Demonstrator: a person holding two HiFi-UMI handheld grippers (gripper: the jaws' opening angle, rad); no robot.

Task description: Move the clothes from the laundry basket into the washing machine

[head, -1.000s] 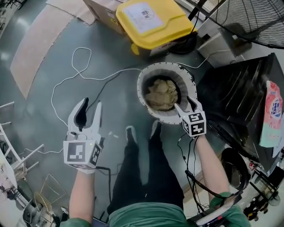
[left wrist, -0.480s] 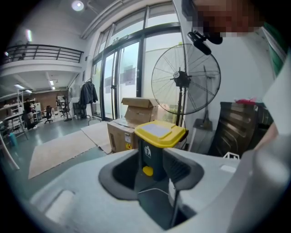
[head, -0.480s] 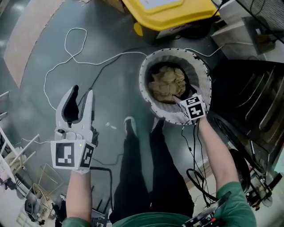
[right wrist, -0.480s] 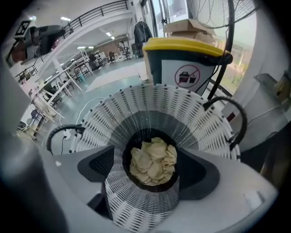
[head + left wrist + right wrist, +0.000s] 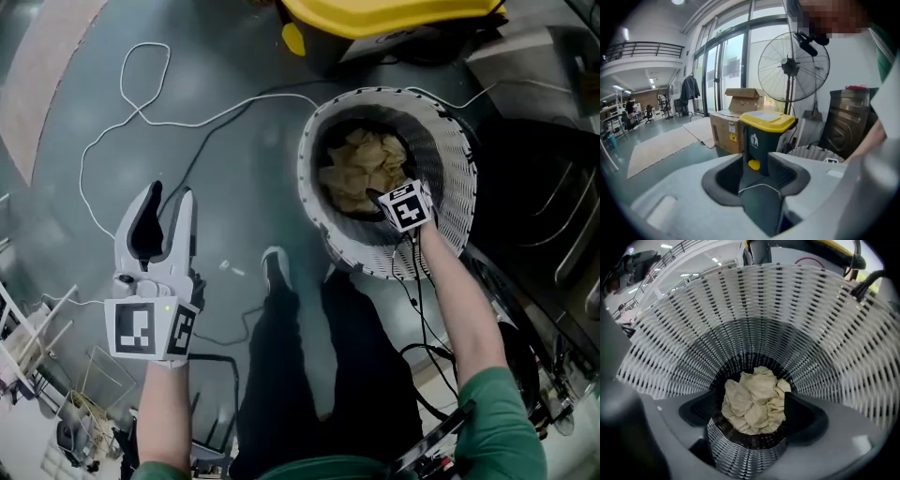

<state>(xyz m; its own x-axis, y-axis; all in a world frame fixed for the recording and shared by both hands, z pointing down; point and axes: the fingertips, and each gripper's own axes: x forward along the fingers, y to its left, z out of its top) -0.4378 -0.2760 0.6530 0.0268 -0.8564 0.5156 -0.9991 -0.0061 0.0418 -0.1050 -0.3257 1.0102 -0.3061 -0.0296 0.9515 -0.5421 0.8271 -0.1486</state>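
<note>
Opening, still empty, your right gripper (image 5: 378,199) hangs over crumpled beige clothes (image 5: 361,164) inside the woven white laundry basket (image 5: 459,187). A yellow bin (image 5: 394,11) stands behind the basket. Your left gripper (image 5: 169,192) gapes beside it.

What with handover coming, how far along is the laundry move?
Done: nothing visible; the beige clothes lie in the laundry basket. In hand: the right tongs, just opening, reach inside above them, gripping nothing. The left tongs hang open, empty. Remaining: grabbing and loading everything.

Grey left claw (image 5: 170,191), green sleeve (image 5: 497,417)
</note>
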